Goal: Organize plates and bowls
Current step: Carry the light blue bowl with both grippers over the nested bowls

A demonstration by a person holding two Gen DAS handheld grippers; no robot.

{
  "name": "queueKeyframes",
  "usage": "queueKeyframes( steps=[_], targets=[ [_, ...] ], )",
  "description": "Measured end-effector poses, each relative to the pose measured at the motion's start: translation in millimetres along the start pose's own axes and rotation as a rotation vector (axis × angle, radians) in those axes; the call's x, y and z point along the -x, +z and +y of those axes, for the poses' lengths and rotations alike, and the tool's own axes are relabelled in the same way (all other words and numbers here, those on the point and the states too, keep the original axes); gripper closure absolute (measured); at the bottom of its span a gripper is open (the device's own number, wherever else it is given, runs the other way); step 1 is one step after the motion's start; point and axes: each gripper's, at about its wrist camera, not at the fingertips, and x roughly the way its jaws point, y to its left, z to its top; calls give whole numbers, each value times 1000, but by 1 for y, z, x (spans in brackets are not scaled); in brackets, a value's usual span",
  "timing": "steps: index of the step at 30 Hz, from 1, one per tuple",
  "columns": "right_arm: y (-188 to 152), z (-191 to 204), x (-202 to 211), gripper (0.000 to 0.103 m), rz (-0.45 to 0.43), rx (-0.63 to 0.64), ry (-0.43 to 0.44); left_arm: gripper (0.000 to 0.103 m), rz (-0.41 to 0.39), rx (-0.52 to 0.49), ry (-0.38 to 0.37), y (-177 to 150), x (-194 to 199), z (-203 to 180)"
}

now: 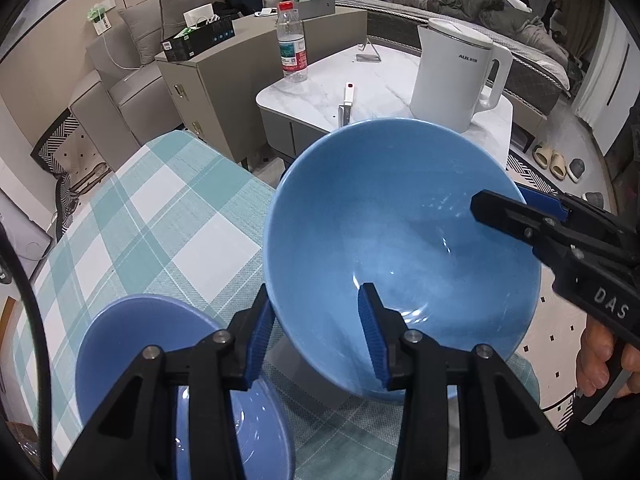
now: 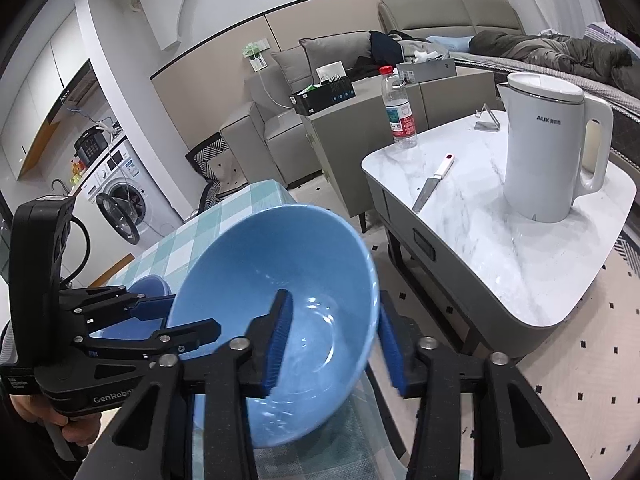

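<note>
A large light-blue bowl (image 1: 392,220) (image 2: 256,264) is tipped steeply over the near corner of the green-checked tablecloth (image 1: 160,208), its base low by the cloth. My left gripper (image 1: 315,286) is shut on its near rim, one pad outside the wall and one inside. My right gripper (image 2: 334,294) grips the opposite rim the same way; in the left wrist view the right gripper (image 1: 500,200) comes in from the right. The left gripper (image 2: 192,312) shows at the bowl's left side. A smaller blue bowl (image 1: 160,340) (image 2: 148,284) sits upright on the cloth beside it.
Beyond the table stands a marble coffee table (image 1: 384,80) (image 2: 500,248) with a white kettle (image 1: 452,76), a knife (image 1: 346,104) and a water bottle (image 1: 292,44). Slippers (image 1: 552,158) lie on the patterned floor. A washing machine (image 2: 120,196) stands at the far left.
</note>
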Motion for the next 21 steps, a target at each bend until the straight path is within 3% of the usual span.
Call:
queueKeyframes(
  steps=[21],
  targets=[
    [4,18,20,69,-62,10,34,63,-102,73,-24,-8,38,17]
  ],
)
